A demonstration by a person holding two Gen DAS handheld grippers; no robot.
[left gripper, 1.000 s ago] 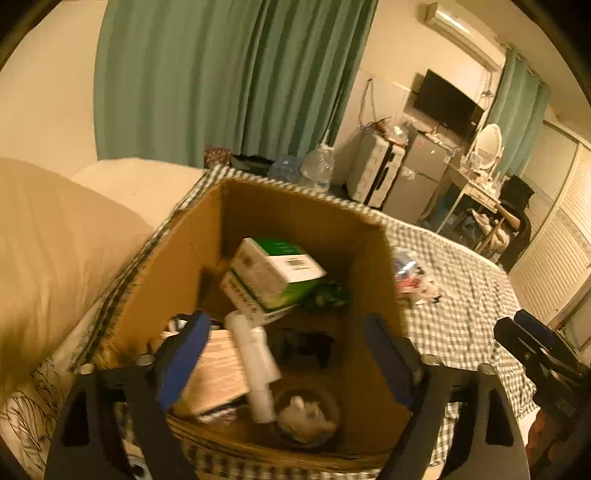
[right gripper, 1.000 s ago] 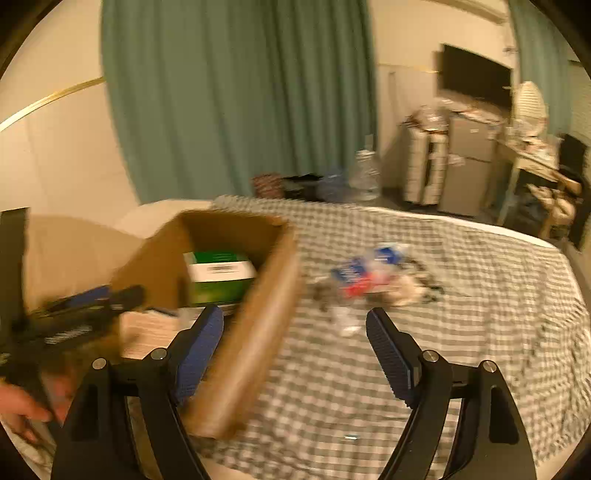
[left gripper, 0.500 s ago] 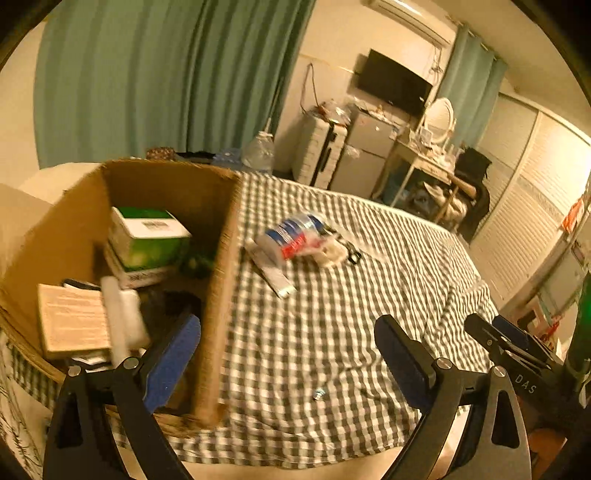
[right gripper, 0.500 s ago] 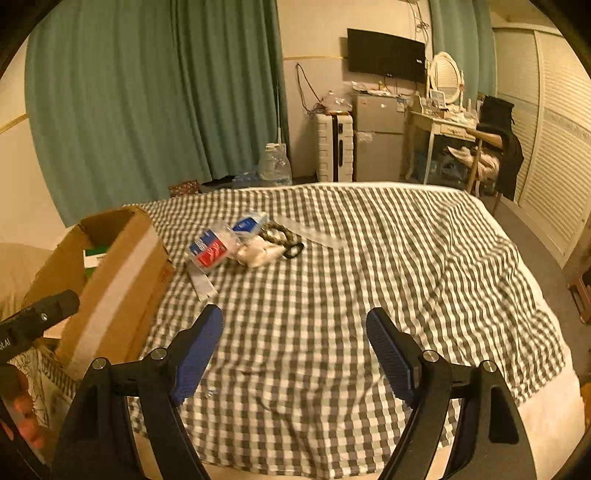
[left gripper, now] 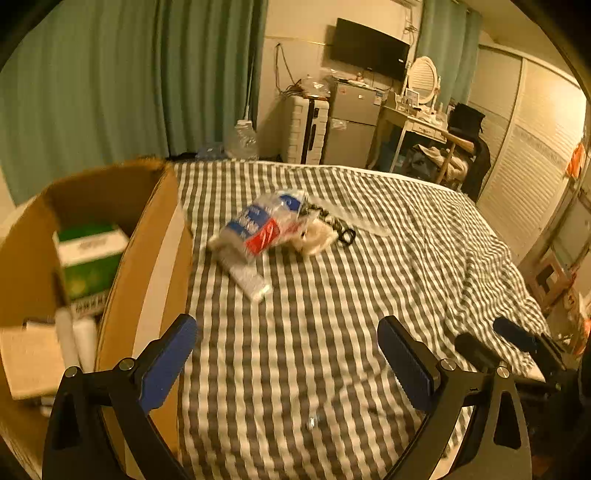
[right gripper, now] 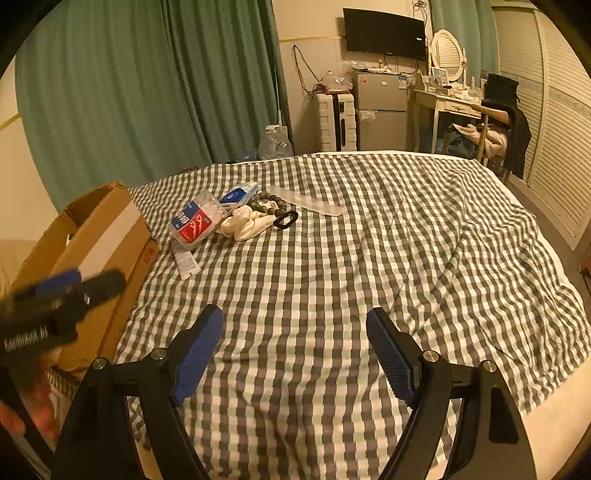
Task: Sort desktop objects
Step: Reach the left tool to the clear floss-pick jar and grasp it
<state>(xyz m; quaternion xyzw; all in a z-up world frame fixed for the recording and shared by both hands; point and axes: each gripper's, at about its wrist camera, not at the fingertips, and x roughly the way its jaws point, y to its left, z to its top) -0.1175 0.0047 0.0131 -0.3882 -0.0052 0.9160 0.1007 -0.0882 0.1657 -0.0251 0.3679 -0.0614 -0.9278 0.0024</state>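
A cardboard box (left gripper: pixel 147 236) (right gripper: pixel 107 236) stands at the left on the checked bedspread; it holds a green and white carton (left gripper: pixel 88 254) and other items. A pile lies to its right: a plastic bag with red and blue print (right gripper: pixel 195 221) (left gripper: pixel 262 225), a white tube (left gripper: pixel 247 280), a white cloth (right gripper: pixel 247 225), a bead bracelet (right gripper: pixel 269 205), a black ring (right gripper: pixel 286 220) and a clear strip (right gripper: pixel 306 201). My left gripper (left gripper: pixel 288 362) is open and empty beside the box. My right gripper (right gripper: pixel 295 354) is open and empty over bare bedspread.
The bedspread (right gripper: pixel 406 258) reaches right to the bed's edge. Green curtains (right gripper: pixel 147 92), a white suitcase (right gripper: pixel 336 122), a small fridge (right gripper: pixel 382 110), a dressing table (right gripper: pixel 447 103) and a wall television (right gripper: pixel 384 33) stand behind. A small clip-like thing (left gripper: pixel 314 421) lies near my left gripper.
My left gripper has swung right, from over the box's inside to over the bedspread beside it. My right gripper has also turned right and pulled back. Both stay open.
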